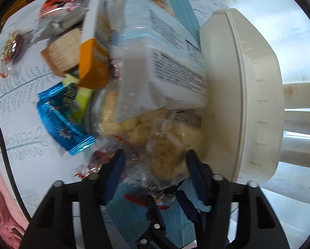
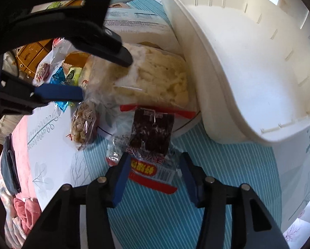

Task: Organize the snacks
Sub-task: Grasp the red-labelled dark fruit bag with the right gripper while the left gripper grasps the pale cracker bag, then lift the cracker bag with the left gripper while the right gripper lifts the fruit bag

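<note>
Left gripper (image 1: 155,161) jaws apart around a clear-wrapped snack (image 1: 165,155), not visibly pressing, right gripper (image 2: 155,166) jaws apart astride a dark red-labelled packet (image 2: 152,132), both snacks beside the white basket (image 2: 237,62) on the tablecloth (image 2: 227,176)

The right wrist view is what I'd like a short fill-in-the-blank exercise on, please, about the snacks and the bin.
1. The right hand-held gripper straddles a dark snack packet whose label is red and ____.
2. The big bin beside the snacks is coloured ____.
3. The tablecloth under the packet has white and ____ stripes.
4. The clear bag holds pale ____ snacks.

Missing words: yellow; white; blue; puffed
</note>
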Motion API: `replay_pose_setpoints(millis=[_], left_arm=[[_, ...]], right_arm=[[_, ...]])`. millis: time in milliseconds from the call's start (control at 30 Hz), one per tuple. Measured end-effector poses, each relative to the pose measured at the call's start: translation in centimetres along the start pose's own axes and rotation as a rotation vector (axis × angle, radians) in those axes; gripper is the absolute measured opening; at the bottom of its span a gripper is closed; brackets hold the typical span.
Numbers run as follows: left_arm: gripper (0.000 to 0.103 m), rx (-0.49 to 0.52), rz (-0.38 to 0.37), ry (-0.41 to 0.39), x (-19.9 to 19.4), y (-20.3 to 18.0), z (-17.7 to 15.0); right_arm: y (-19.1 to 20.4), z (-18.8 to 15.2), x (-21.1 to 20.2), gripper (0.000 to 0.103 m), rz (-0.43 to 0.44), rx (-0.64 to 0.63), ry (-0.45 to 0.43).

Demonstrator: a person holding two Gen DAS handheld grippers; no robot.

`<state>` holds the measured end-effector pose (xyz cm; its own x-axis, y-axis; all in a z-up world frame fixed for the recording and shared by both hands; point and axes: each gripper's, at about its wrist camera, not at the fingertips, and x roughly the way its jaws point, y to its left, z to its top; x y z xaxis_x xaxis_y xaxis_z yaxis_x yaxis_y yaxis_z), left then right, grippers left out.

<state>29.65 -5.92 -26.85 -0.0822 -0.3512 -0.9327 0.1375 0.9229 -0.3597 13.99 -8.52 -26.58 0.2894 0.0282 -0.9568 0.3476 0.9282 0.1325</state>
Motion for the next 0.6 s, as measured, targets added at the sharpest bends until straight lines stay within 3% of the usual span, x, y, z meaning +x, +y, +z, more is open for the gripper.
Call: replay_pose_setpoints(millis=[133, 267, 600], left_arm=[[0.043, 0.027, -0.013, -0.026, 0.7, -1.7, 0.6], [0.036, 0.056, -0.001, -0.07, 1.0, -3.7, 1.3], [0.03, 0.053, -0.027, -0.077, -0.2, -3.8, 1.3]], right_arm=[[0.4, 0.6, 0.4, 0.046, -0.005, -0.018, 0.004], [-0.4, 0.8, 0.3, 0.018, -0.03, -0.028, 0.021], [-1.3, 2.0, 0.5, 0.005, 0.039, -0.041, 0.076]])
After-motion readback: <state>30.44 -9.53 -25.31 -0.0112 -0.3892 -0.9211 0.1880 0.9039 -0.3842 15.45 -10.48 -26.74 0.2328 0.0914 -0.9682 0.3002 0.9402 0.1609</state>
